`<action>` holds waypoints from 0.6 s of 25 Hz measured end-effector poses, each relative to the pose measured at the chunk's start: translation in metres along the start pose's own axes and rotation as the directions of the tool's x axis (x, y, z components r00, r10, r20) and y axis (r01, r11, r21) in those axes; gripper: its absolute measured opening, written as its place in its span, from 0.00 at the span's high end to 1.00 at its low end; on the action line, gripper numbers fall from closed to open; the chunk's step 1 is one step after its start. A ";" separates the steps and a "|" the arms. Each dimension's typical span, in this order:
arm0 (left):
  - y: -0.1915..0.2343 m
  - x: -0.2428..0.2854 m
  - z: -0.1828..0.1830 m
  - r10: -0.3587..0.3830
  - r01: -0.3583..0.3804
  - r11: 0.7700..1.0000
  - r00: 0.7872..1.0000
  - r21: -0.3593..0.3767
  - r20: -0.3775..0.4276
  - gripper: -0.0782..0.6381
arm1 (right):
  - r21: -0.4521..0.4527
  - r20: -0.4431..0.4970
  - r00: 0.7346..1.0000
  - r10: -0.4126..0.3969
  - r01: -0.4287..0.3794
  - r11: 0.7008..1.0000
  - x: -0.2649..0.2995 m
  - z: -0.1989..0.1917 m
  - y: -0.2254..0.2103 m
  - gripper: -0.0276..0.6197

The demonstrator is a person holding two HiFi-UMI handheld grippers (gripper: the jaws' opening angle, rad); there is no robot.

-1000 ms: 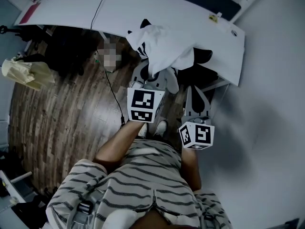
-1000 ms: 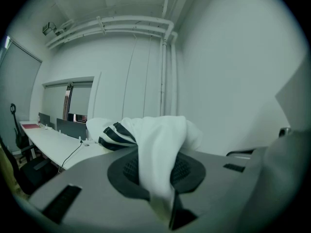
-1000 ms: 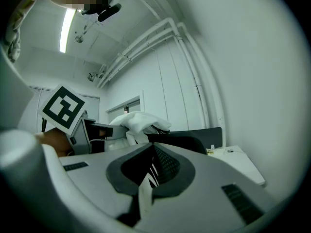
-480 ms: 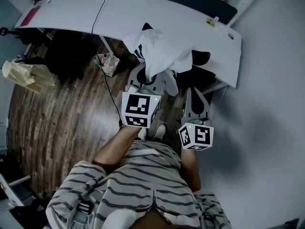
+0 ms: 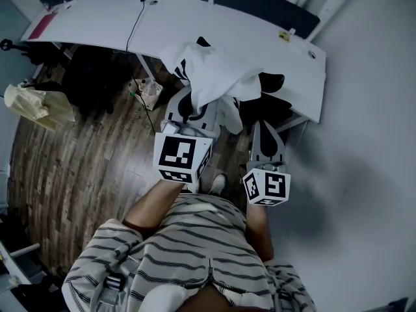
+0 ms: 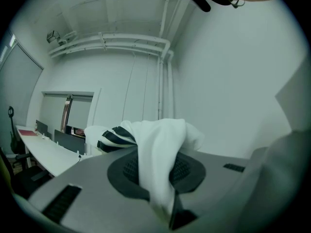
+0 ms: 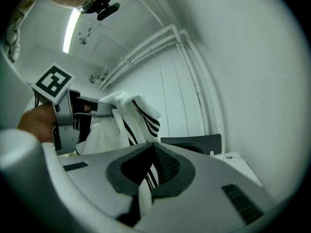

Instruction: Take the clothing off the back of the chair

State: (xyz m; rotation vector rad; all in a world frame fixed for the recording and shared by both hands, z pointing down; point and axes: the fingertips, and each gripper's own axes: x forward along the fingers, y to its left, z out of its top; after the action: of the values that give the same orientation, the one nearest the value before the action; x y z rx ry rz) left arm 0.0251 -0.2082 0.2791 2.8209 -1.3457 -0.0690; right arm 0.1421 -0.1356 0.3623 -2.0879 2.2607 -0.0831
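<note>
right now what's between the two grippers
The white garment with black stripes, pinched in both grippers' jaws; the right gripper view shows it running from the left gripper to the right gripper.

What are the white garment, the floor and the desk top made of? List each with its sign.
White garment: soft woven or knit cloth, matte; it folds and drapes. Floor: wood or wood-look planks, slight sheen; grain and plank seams show. Desk top: smooth white board, probably laminate; flat, even surface.

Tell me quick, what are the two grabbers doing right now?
Left gripper: closed, holding the white striped garment.
Right gripper: closed, holding the same garment.
</note>
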 end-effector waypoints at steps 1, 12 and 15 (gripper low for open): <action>0.000 -0.002 0.005 0.001 -0.001 1.000 1.000 0.001 0.006 0.78 | -0.001 0.003 1.000 0.000 0.000 1.000 -0.001 0.001 0.000 0.93; 0.001 -0.030 0.048 0.012 -0.014 1.000 0.997 0.017 0.079 0.78 | -0.009 0.024 1.000 0.010 -0.010 1.000 -0.009 0.008 0.008 0.93; 0.002 -0.038 0.059 0.016 -0.018 1.000 0.995 0.022 0.096 0.78 | -0.013 0.026 1.000 0.013 -0.013 1.000 -0.008 0.012 0.008 0.93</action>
State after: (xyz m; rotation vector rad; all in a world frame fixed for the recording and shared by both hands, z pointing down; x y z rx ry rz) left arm -0.0028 -0.1797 0.2212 2.8591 -1.3974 -0.1922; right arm 0.1353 -0.1273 0.3497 -2.0674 2.2660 -0.0415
